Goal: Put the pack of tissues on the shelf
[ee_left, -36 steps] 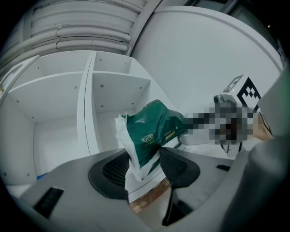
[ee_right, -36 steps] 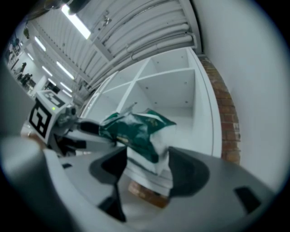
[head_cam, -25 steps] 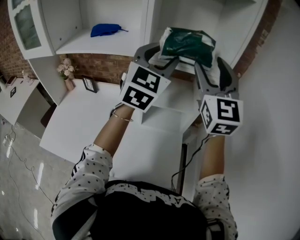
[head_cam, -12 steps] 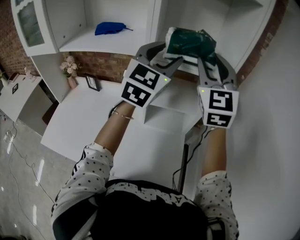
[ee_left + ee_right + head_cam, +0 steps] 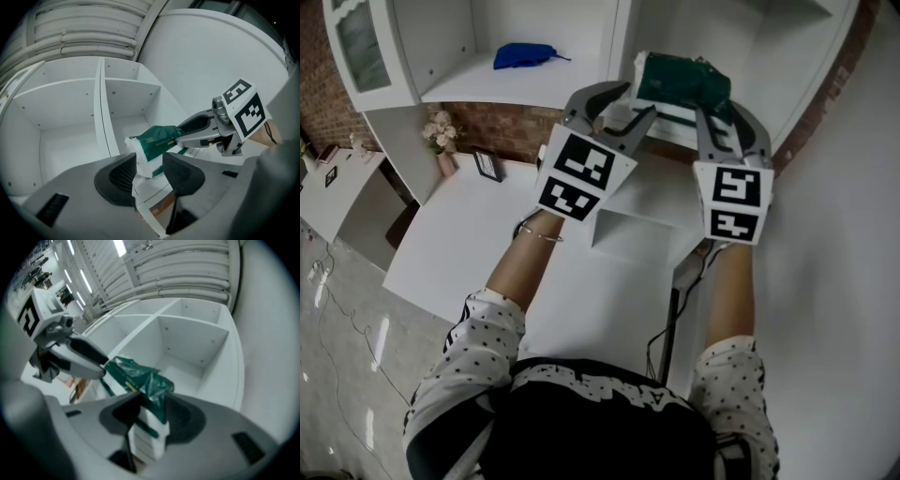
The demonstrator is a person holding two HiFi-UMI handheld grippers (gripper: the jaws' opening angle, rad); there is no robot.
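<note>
I have the pack of tissues (image 5: pixel 682 82) caught between both grippers, up at the front of the white shelf (image 5: pixel 534 92). It is in green wrapping, with white showing at its ends. It lies lengthwise across the mouth of the right-hand compartment, just over the front lip of the board. I cannot tell whether it already rests on the board.

My right gripper (image 5: pixel 719 105) has just been closing, and the pack's right end stands between its pads. They pinch the white stack, and the loose green wrapping is bunched above them.

My left gripper (image 5: pixel 636 98) has also just been closing. In the left gripper view, the pack's white left end fills the gap between its pads, so it grips that end. Each gripper's marker cube faces up towards my head.

The shelf is split by an upright divider. The left-hand compartment holds a crumpled blue bundle (image 5: pixel 523 54), lying well back on its board.

Below the shelf is the white worktop (image 5: pixel 487 246), with a small vase of flowers (image 5: pixel 441 142) and a little picture frame (image 5: pixel 485 167) against the brick wall.
</note>
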